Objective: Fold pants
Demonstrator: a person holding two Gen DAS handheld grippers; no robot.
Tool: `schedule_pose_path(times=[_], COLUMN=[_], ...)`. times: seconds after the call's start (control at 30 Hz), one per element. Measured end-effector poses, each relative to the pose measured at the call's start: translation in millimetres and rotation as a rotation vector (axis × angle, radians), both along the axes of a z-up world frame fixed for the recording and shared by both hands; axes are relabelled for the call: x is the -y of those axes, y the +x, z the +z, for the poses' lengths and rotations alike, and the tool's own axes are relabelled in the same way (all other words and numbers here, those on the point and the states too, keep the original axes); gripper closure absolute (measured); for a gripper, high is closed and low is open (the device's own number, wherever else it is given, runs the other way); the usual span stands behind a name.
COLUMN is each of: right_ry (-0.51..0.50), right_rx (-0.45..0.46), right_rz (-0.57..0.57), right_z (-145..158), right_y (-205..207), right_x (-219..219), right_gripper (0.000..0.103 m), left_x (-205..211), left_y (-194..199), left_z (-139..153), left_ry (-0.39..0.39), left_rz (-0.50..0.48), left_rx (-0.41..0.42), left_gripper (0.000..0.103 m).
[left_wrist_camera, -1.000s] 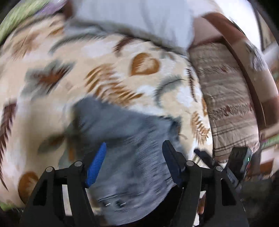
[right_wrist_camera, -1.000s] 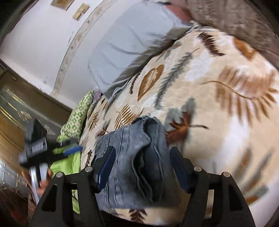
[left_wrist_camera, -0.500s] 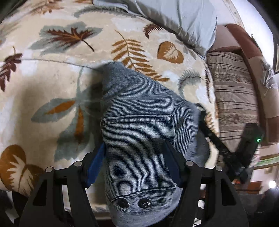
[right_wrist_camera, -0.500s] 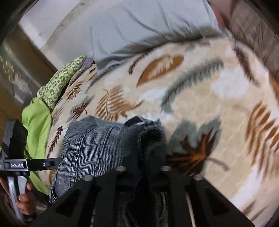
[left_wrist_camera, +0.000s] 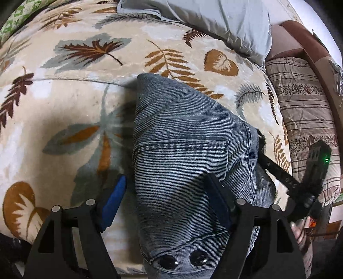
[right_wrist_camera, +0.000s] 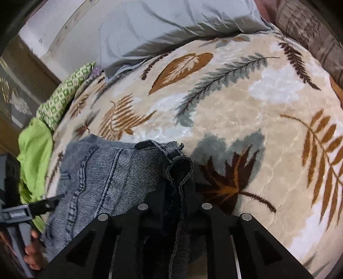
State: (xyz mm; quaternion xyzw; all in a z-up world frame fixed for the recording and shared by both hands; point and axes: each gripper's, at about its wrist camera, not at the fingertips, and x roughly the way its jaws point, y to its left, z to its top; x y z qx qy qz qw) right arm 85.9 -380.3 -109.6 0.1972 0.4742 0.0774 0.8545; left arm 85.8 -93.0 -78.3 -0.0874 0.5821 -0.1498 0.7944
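Observation:
Folded blue-grey denim pants [left_wrist_camera: 182, 150] lie on a leaf-patterned beige blanket [left_wrist_camera: 75, 96], waistband with two buttons toward the camera. My left gripper [left_wrist_camera: 167, 193] is open, its blue-padded fingers [left_wrist_camera: 113, 199] straddling the pants near the waistband. In the right wrist view the pants [right_wrist_camera: 111, 178] lie at lower left. My right gripper [right_wrist_camera: 173, 206] is shut on the dark folded edge of the pants [right_wrist_camera: 180, 171]. The right gripper also shows in the left wrist view [left_wrist_camera: 278, 171] at the pants' right side.
A grey pillow [left_wrist_camera: 203, 19] lies at the head of the bed. A striped brown quilt [left_wrist_camera: 304, 107] runs along the right. Green cloths [right_wrist_camera: 36, 150] lie at the bed's left edge in the right wrist view.
My right gripper has closed on the pants' folded edge. My left gripper has steadied over the waistband, still open, after a blurred move.

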Motion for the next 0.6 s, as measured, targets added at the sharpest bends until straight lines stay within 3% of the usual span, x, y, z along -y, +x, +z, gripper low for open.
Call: schedule_pose_path(times=[0.13, 0.3, 0.53, 0.57, 0.6], right_ry=[0.118, 0.205, 0.184, 0.136, 0.093], right_rx=[-0.004, 0.000, -0.034, -0.035, -0.028], right_rz=[-0.014, 0.001, 0.020, 0.034, 0.049], right_z=[13, 22, 7, 9, 11], right_y=[-14, -43, -61, -62, -62], right_x=[10, 9, -8, -13, -18], right_gripper=[0.077, 0.041, 0.043, 0.052, 0.069], left_x=[0, -2, -15, -14, -13], left_y=[-8, -21, -55, -58, -61], left_z=[10, 19, 26, 24, 21], left_ry=[0.021, 0.031, -0.051, -0.054, -0.045], left_rz=[0.001, -0.011, -0.049, -0.057, -0.063], left_rx=[0.020, 0.030, -0.009, -0.016, -0.019], left_gripper=[0.029, 0.029, 0.029, 0.028, 0.028])
